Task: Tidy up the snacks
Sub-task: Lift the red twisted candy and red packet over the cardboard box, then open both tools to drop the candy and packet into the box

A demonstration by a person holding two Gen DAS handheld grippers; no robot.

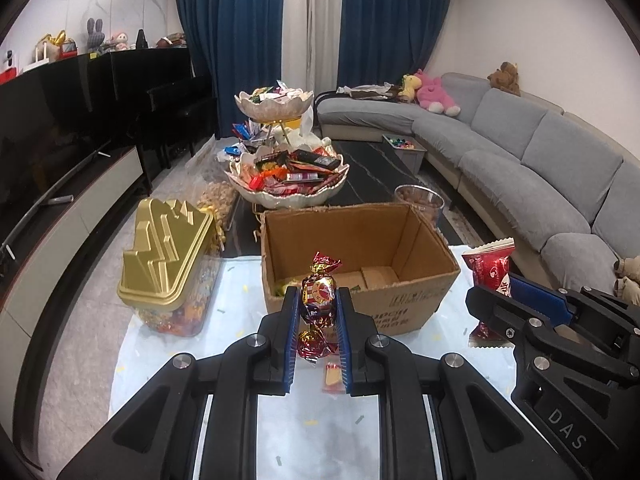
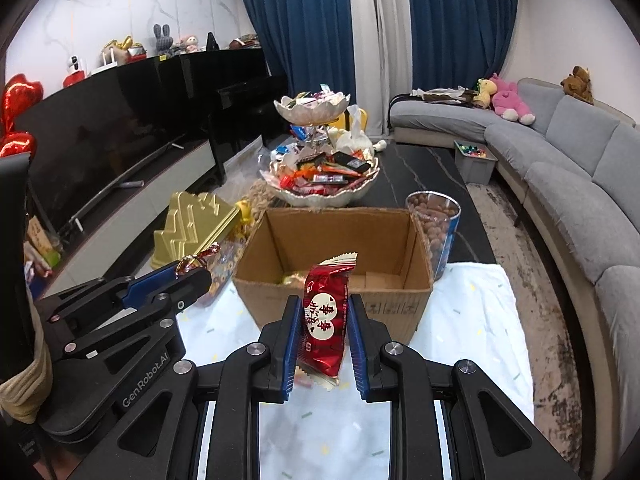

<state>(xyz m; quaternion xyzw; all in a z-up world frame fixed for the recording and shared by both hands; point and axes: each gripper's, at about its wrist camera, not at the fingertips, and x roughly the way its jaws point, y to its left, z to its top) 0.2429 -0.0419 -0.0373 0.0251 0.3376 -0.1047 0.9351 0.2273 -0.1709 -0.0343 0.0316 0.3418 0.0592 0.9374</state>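
My left gripper [image 1: 318, 300] is shut on a red-and-gold foil-wrapped candy [image 1: 318, 294], held upright just in front of the open cardboard box [image 1: 404, 304]. My right gripper [image 2: 325, 310] is shut on a red snack packet [image 2: 326, 316] with white hearts, held upright before the same box [image 2: 396, 304]. The right gripper with its packet also shows in the left wrist view [image 1: 492, 280] at the right. The left gripper shows in the right wrist view [image 2: 188, 270] at the left. A second foil candy [image 1: 312, 342] and a small yellow packet [image 1: 334, 376] lie on the white cloth below my left gripper. The box holds a few items at its bottom.
A gold-lidded jar of candies [image 1: 168, 264] stands left of the box. A two-tier shell-shaped snack stand [image 1: 288, 176] stands behind it on the dark table. A clear jar of nuts [image 2: 434, 228] stands at the box's right rear. A grey sofa [image 1: 540, 168] runs along the right.
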